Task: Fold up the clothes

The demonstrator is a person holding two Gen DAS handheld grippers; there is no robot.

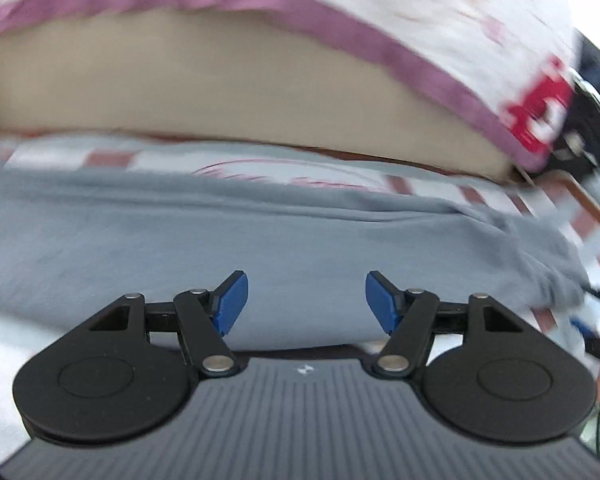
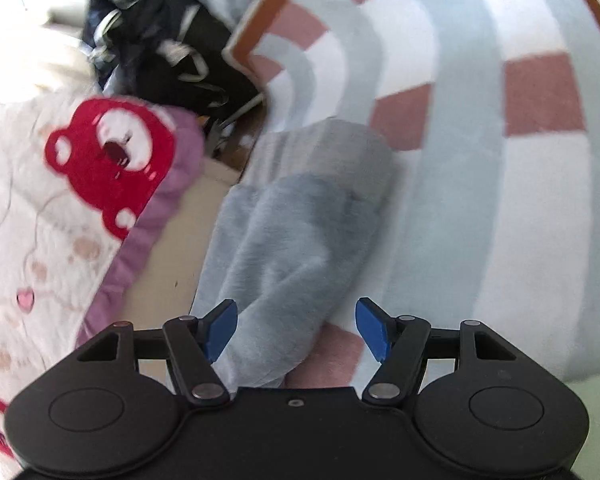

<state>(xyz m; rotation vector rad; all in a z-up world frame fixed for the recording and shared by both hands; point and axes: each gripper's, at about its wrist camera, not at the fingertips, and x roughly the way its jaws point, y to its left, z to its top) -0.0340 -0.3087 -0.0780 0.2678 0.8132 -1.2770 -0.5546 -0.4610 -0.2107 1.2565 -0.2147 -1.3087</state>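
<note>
A grey garment (image 1: 260, 236) lies spread across the striped rug in the left wrist view, its far edge folded over in a long crease. My left gripper (image 1: 306, 300) hovers above it, open, with nothing between its blue pads. In the right wrist view the same grey garment (image 2: 296, 232) shows as a long folded bundle lying on the rug. My right gripper (image 2: 296, 328) stands open over its near end; the cloth lies below the gap and the pads do not press on it.
A rug (image 2: 480, 160) with pale blue, white and pink stripes and a brown border covers the floor. A bed side (image 1: 220, 80) rises behind, draped with a white quilt (image 2: 60, 184) with red bears and purple trim. Dark bags and clothes (image 2: 160, 48) are heaped beyond.
</note>
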